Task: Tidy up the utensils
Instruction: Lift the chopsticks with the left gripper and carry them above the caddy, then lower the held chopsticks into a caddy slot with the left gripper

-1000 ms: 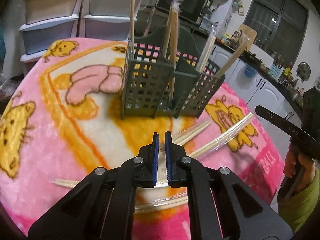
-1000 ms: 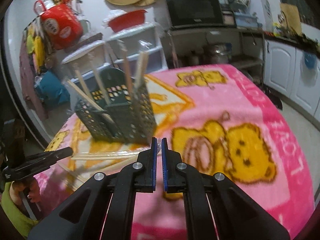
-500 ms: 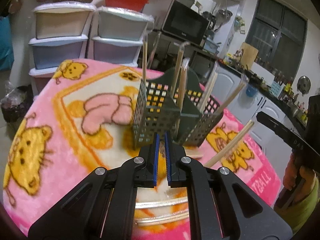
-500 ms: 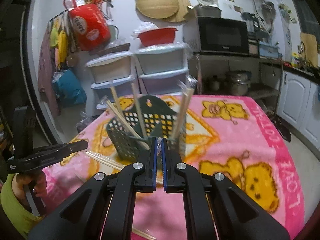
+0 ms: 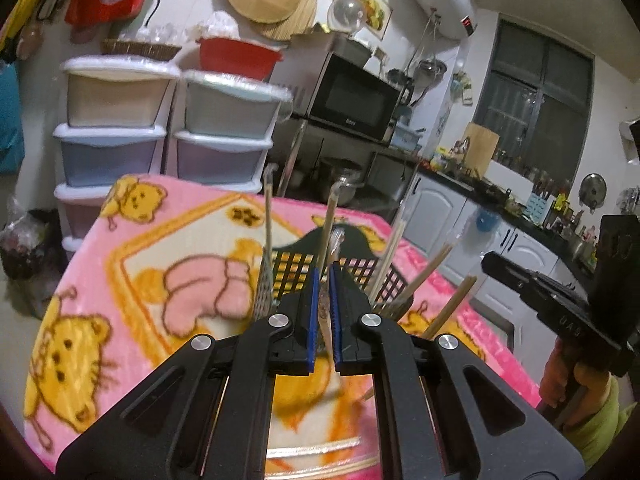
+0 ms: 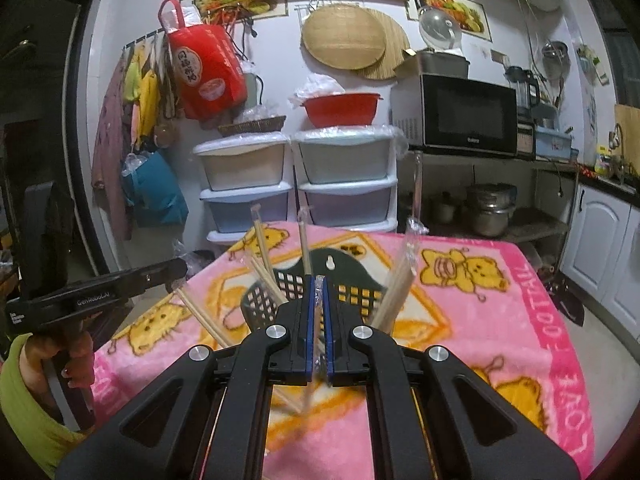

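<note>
From the left wrist, your left gripper point(image 5: 324, 312) clamps a wrapped chopstick point(image 5: 329, 320) near the caddy point(image 5: 296, 268), and from the right wrist, your right gripper point(image 6: 318, 320) pinches another pair point(image 6: 319, 292); either could snag the grid.

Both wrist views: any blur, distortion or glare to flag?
Left wrist view: heavy fisheye bending with dark corners; blanket and green caddy soft from motion blur, left tool sharp. Right wrist view: same distortion; wrapped chopsticks smeared, right tool and microwave crisp. Dim indoor light; mild glare on the glass lid only.
</note>
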Tool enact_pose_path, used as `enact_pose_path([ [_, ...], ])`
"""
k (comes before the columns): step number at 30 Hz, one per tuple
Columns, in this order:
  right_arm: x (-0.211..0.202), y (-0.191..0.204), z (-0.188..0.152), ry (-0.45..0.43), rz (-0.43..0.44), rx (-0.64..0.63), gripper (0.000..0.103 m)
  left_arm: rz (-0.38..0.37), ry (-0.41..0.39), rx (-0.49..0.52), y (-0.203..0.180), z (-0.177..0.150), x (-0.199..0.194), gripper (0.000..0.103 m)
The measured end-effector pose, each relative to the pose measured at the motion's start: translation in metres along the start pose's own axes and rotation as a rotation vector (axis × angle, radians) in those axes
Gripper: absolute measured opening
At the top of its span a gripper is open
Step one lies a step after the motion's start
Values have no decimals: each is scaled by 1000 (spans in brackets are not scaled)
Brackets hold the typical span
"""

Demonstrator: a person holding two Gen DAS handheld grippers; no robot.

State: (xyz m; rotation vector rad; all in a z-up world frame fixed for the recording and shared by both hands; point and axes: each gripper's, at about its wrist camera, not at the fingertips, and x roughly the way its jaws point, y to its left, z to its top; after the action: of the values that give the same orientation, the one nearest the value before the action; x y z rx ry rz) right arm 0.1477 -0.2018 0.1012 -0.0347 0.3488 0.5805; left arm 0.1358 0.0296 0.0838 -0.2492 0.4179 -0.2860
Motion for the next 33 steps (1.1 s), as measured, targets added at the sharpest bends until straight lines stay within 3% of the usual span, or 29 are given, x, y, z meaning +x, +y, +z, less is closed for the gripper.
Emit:
enact_pose_path([
  [18, -11, 12, 32, -86, 8, -51, 4, -57, -105, 56, -17, 44, -20, 1],
  [27, -17, 12, 54, -143, 0, -64, 4, -89, -192, 116, -38, 78, -37, 1],
  [33, -17, 13, 70, -173, 0, -72, 4, -72, -256, 172, -51, 101, -45, 1],
])
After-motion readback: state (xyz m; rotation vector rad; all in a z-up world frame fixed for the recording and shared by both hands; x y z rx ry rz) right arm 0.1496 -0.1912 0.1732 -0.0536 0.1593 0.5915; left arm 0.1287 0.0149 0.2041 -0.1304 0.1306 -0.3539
